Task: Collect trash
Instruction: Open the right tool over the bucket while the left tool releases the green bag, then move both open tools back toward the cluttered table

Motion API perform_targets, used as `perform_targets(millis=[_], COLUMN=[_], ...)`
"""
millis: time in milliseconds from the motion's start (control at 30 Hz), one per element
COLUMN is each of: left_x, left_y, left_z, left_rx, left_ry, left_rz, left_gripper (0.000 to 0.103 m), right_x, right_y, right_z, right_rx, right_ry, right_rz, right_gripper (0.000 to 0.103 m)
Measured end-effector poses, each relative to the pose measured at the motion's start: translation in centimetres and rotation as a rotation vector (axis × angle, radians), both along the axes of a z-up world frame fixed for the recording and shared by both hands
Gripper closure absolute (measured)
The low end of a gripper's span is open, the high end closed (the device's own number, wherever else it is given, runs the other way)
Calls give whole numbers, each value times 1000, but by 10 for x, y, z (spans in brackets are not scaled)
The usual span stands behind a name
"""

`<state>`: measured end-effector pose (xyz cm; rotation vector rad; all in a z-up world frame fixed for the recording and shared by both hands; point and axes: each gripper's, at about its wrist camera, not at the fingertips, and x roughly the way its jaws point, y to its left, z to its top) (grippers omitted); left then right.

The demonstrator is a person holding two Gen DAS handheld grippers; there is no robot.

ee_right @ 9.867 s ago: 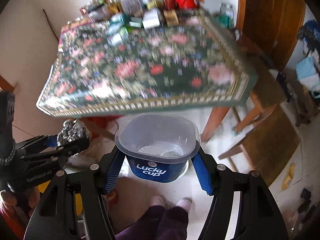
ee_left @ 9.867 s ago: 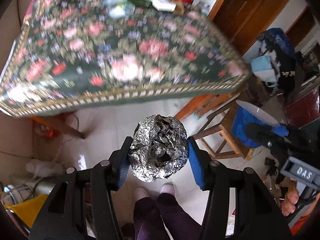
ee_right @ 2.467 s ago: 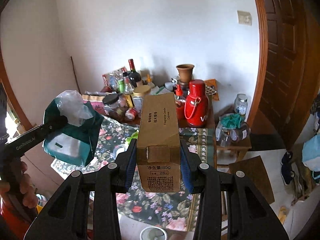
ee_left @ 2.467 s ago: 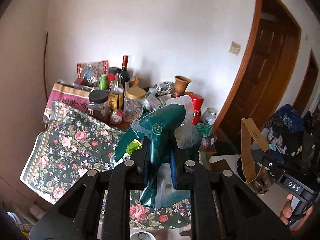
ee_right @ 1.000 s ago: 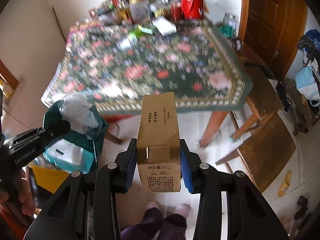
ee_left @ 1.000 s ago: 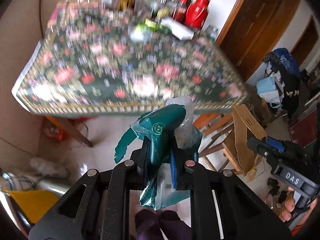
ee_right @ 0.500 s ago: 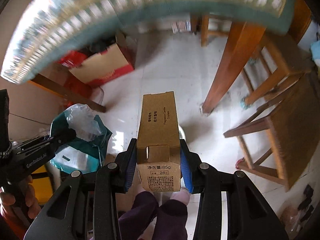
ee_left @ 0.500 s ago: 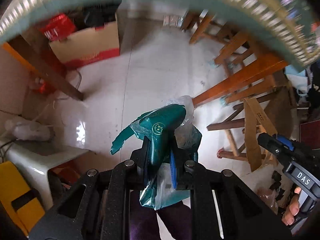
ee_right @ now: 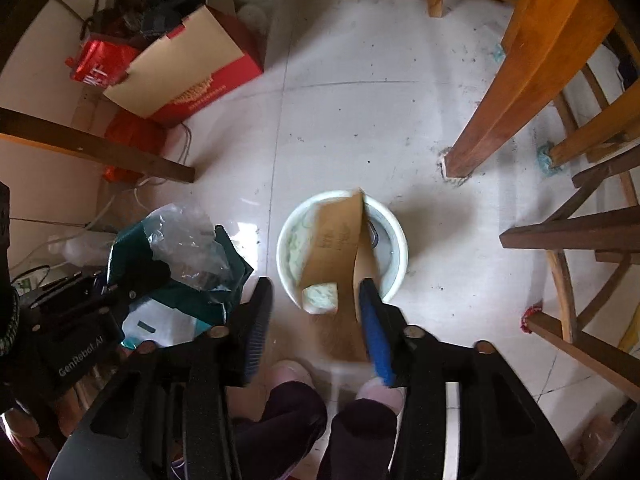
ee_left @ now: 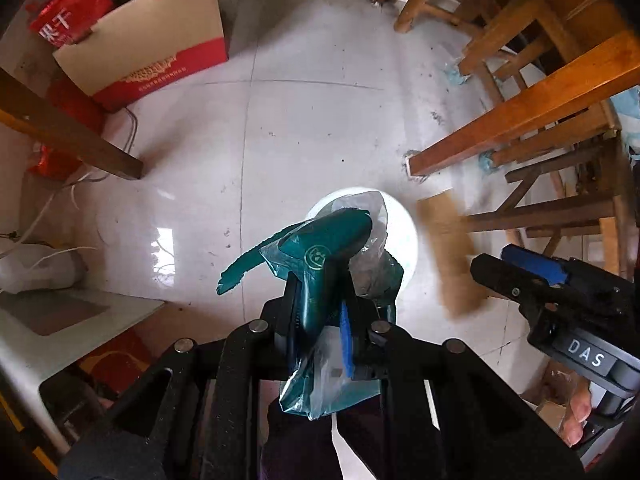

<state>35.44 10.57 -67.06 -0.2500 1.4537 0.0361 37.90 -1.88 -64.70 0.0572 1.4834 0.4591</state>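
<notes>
**Box released over the bin, green bag still clamped**

Half a second ago the right gripper [ee_right: 316, 312] held a brown cardboard box squeezed between its fingers; now its fingers stand apart and the box [ee_right: 340, 240] is blurred with motion, tipped over the white bin [ee_right: 396, 240] on the floor. In the right wrist view the box covers much of the bin's opening and its lower part lies just beside the blue pad of the gripper's right finger; whether pad and box touch cannot be told. In the left wrist view the same box [ee_left: 452, 256] shows as a brown smear just right of the bin [ee_left: 408, 236], ahead of the right gripper [ee_left: 520, 272].

The left gripper [ee_left: 324, 312] stays clenched on a crumpled green bag [ee_left: 320, 256] with clear plastic bunched in it. The bag is held above the floor, in front of the bin in the left wrist view. From the right wrist view the bag [ee_right: 180, 264] hangs to the left of the bin, apart from it.

Around them lies a pale tiled floor [ee_right: 360, 120]. A red and tan carton [ee_right: 192, 76] sits at the far left, wooden desk legs [ee_right: 520, 80] stand to the right, and the person's dark trouser legs [ee_right: 316, 424] and pale shoes show at the bottom.
</notes>
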Motion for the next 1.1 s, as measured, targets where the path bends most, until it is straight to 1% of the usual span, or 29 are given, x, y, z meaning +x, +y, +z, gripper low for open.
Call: perform_targets(millis=[33,100,200,367,433,500,567,633,700,800,900,933,1000,1100], left_x=[0,2,6,16,20,25,28,30,29,25,19,18,13,7], left_y=[0,-1,-6,-16,-23,-28,-32,-35,-36,-36,-35,-34,-32,-29], left_z=[-6,-14,-22,-29,-29,-31,-29,-26,-18,0,29,38,67,112], left_rx=[-2,-11,-24,-65,-87,-101,-114,-106,-96,-96,-88,-86,-82,-73], left_ry=[3,6,9,6,5,21,21,21,22,19,9,5,-8,-34], left_rz=[1,4,0,-13,-15,-13,-5,-5,-8,-10,-13,-13,-8,0], left_gripper=[87,87,87,87,82,63,58,57,58,58,58,58,58,58], right_x=[0,2,5,5,5,5,5,4,4,1,-1,-3,-6,-12], right_y=[0,-3,-3,-17,-21,-25,-29,-32,-35,-37,-38,-38,-38,-37], right_z=[-2,-4,-6,-5,-1,1,6,12,17,32,53,66,85,127], right_rx=[-5,1,-8,-2,-2,-6,-7,-6,-2,5,6,7,9,15], right_ry=[-9,-24,-30,-38,-44,-53,-63,-69,-70,-74,-85,-92,-106,-137], right_rz=[-3,-11,-19,-45,-53,-60,-66,-76,-83,-90,-87,-84,-80,-74], right_gripper=[42,38,38,38,38,38,38,38,38,38,38,38,38,38])
